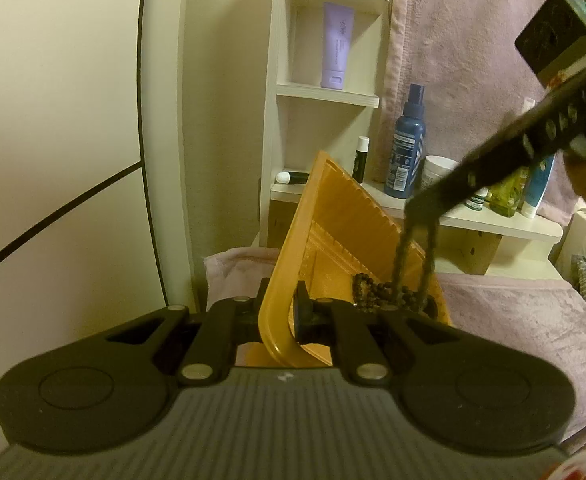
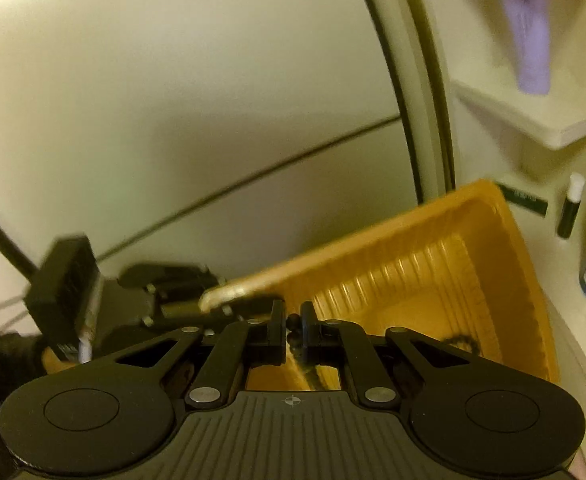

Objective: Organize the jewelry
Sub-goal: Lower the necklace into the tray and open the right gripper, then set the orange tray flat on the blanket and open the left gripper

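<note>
An orange ribbed plastic tray (image 1: pixel 333 216) is held up at a steep tilt over a pink cloth. My left gripper (image 1: pixel 284 305) is shut on its near rim. In the right wrist view the left gripper (image 2: pixel 209 300) grips the corner of the tray (image 2: pixel 433 272). A dark beaded necklace (image 1: pixel 373 292) lies partly heaped in the tray's low end, and two strands rise from it. They hang from my right gripper (image 1: pixel 421 204), which is above the tray. The right gripper (image 2: pixel 293 320) is shut on the necklace's beads (image 2: pixel 293 334). A loop of the necklace (image 2: pixel 463 342) rests on the tray floor.
A white shelf unit (image 1: pixel 329 96) stands behind the tray with a purple tube (image 1: pixel 337 52) on it. A blue spray bottle (image 1: pixel 409 148), a white jar (image 1: pixel 437 172) and other bottles stand on a lower ledge. Pink cloth (image 1: pixel 513 320) covers the surface at right. A pale wall panel (image 1: pixel 53 120) fills the left.
</note>
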`<state>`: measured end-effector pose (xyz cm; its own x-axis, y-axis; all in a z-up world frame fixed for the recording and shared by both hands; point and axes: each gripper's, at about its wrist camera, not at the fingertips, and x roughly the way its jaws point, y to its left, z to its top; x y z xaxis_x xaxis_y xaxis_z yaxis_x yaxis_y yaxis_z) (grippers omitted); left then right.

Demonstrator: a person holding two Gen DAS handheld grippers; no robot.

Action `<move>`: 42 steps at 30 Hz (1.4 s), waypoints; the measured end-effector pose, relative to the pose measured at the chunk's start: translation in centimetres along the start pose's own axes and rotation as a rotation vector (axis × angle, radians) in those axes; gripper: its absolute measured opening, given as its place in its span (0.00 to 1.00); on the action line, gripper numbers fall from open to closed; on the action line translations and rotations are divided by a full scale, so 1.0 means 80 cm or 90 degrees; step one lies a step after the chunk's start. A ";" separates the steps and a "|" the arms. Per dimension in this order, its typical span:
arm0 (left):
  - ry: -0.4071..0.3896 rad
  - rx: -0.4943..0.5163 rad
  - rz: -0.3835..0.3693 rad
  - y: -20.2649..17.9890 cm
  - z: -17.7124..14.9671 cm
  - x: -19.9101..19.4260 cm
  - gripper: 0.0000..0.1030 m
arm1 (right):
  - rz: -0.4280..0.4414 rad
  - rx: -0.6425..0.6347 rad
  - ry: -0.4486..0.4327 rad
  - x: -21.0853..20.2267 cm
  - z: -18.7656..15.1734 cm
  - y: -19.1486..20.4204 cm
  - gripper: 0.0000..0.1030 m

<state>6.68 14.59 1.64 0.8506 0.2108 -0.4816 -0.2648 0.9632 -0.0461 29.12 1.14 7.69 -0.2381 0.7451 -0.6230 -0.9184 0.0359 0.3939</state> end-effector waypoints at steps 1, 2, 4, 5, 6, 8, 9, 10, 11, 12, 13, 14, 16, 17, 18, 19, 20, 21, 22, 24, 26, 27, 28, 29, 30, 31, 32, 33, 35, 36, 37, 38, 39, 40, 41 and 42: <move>0.000 0.001 -0.001 0.000 0.000 0.000 0.08 | -0.003 -0.004 0.013 0.005 -0.003 0.000 0.06; 0.000 0.001 -0.001 0.000 0.000 0.000 0.08 | -0.007 -0.008 0.022 0.008 -0.005 0.000 0.07; 0.000 0.000 -0.001 0.001 0.000 0.001 0.08 | -0.023 -0.027 0.043 0.014 -0.008 0.003 0.07; -0.001 -0.001 -0.002 0.002 0.000 0.001 0.08 | -0.029 -0.039 0.056 0.017 -0.009 0.006 0.07; -0.002 -0.002 -0.003 0.003 -0.001 0.001 0.08 | -0.041 -0.055 0.067 0.020 -0.008 0.009 0.07; -0.002 -0.004 -0.004 0.004 -0.002 0.000 0.08 | -0.062 -0.089 0.089 0.026 -0.008 0.017 0.07; -0.002 -0.004 -0.005 0.004 -0.002 0.000 0.08 | -0.068 -0.103 0.098 0.029 -0.008 0.020 0.07; -0.002 -0.005 -0.007 0.005 -0.003 0.000 0.08 | -0.077 -0.121 0.108 0.032 -0.007 0.025 0.07; -0.003 -0.007 -0.008 0.006 -0.003 0.001 0.08 | -0.090 -0.142 0.116 0.035 -0.007 0.029 0.07; -0.002 -0.009 -0.009 0.007 -0.003 0.001 0.08 | -0.106 -0.168 0.122 0.038 -0.007 0.034 0.07; -0.002 -0.012 -0.010 0.008 -0.004 0.001 0.08 | -0.119 -0.195 0.130 0.040 -0.008 0.038 0.07; -0.002 -0.016 -0.012 0.010 -0.004 0.002 0.08 | -0.128 -0.215 0.137 0.042 -0.009 0.042 0.09; -0.001 -0.019 -0.014 0.012 -0.005 0.002 0.08 | -0.145 -0.242 0.139 0.040 -0.011 0.048 0.35; -0.001 -0.022 -0.015 0.013 -0.005 0.003 0.08 | -0.152 -0.247 0.133 0.037 -0.012 0.049 0.63; -0.001 -0.023 -0.015 0.014 -0.005 0.003 0.08 | -0.159 -0.250 0.121 0.032 -0.013 0.050 0.69; -0.001 -0.023 -0.014 0.013 -0.005 0.003 0.08 | -0.157 -0.245 0.106 0.025 -0.015 0.050 0.69; -0.002 -0.023 -0.015 0.013 -0.005 0.003 0.08 | -0.154 -0.232 0.098 0.017 -0.014 0.049 0.69; -0.003 -0.024 -0.015 0.013 -0.005 0.004 0.08 | -0.157 -0.219 0.087 0.009 -0.015 0.048 0.69; -0.002 -0.026 -0.016 0.014 -0.005 0.004 0.08 | -0.164 -0.211 0.072 -0.001 -0.018 0.048 0.69; -0.001 -0.033 -0.018 0.017 -0.006 0.005 0.08 | -0.175 -0.197 0.038 -0.022 -0.027 0.049 0.69; 0.001 -0.044 -0.022 0.022 -0.006 0.007 0.08 | -0.193 -0.166 0.002 -0.045 -0.040 0.049 0.69; 0.003 -0.049 -0.023 0.023 -0.006 0.008 0.08 | -0.203 -0.149 -0.018 -0.056 -0.048 0.048 0.69; 0.004 -0.055 -0.025 0.026 -0.007 0.009 0.08 | -0.215 -0.128 -0.040 -0.067 -0.058 0.048 0.69; 0.006 -0.063 -0.028 0.029 -0.007 0.010 0.08 | -0.224 -0.103 -0.062 -0.077 -0.067 0.048 0.69; 0.007 -0.071 -0.031 0.032 -0.009 0.011 0.08 | -0.230 -0.070 -0.089 -0.091 -0.080 0.047 0.69; 0.009 -0.079 -0.033 0.035 -0.010 0.012 0.08 | -0.234 -0.042 -0.111 -0.104 -0.091 0.047 0.69; 0.010 -0.088 -0.033 0.039 -0.012 0.014 0.08 | -0.242 -0.016 -0.134 -0.114 -0.105 0.047 0.69; 0.012 -0.100 -0.035 0.043 -0.014 0.015 0.08 | -0.255 0.008 -0.154 -0.123 -0.119 0.050 0.69; 0.018 -0.126 -0.039 0.052 -0.019 0.019 0.08 | -0.284 0.064 -0.192 -0.137 -0.150 0.052 0.69; 0.021 -0.138 -0.041 0.057 -0.022 0.020 0.08 | -0.293 0.096 -0.210 -0.143 -0.169 0.052 0.69; 0.025 -0.153 -0.045 0.062 -0.024 0.023 0.08 | -0.300 0.124 -0.226 -0.149 -0.186 0.053 0.69; 0.029 -0.166 -0.048 0.068 -0.027 0.025 0.08 | -0.308 0.157 -0.243 -0.155 -0.203 0.053 0.70; 0.035 -0.178 -0.051 0.074 -0.030 0.029 0.08 | -0.314 0.192 -0.258 -0.161 -0.221 0.053 0.70; 0.039 -0.185 -0.053 0.078 -0.032 0.032 0.08 | -0.316 0.227 -0.272 -0.165 -0.238 0.054 0.70; 0.043 -0.192 -0.057 0.083 -0.035 0.035 0.08 | -0.319 0.259 -0.287 -0.167 -0.255 0.055 0.70; 0.048 -0.204 -0.062 0.090 -0.038 0.038 0.07 | -0.320 0.293 -0.302 -0.169 -0.273 0.057 0.70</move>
<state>6.00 21.64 -2.80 0.8461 0.0951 -0.5245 -0.3232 0.8740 -0.3628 21.23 -23.32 3.13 0.4198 0.7654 -0.4877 -0.6339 0.6319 0.4461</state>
